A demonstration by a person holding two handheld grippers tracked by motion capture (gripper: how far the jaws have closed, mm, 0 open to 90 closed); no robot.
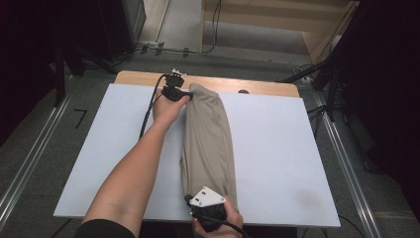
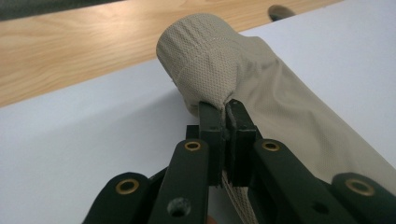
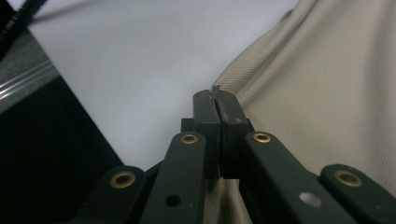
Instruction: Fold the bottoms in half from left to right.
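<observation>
Cloth (image 1: 207, 144): beige, stretched lengthwise down the middle of the desk (image 1: 277, 148).
Left tool (image 1: 184, 94): clamped on the cloth's far end.
Right tool (image 1: 198, 210): clamped on the cloth's near end.

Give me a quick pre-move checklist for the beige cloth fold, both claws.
1. Left claw clamped on the beige cloth at its far end: ok, fabric pinched between the shut jaws.
2. Right claw clamped at the near end: ok, jaws shut with a sliver of fabric at the tips.
3. Cloth lies long and narrow on the white board, away from its side edges: ok.
4. Near end by the board's front edge: not ok, it sits right at the rim.
5. How many layers each claw holds: cannot tell.
6. Left cable off the cloth: ok, it trails on the far side of the forearm.
</observation>
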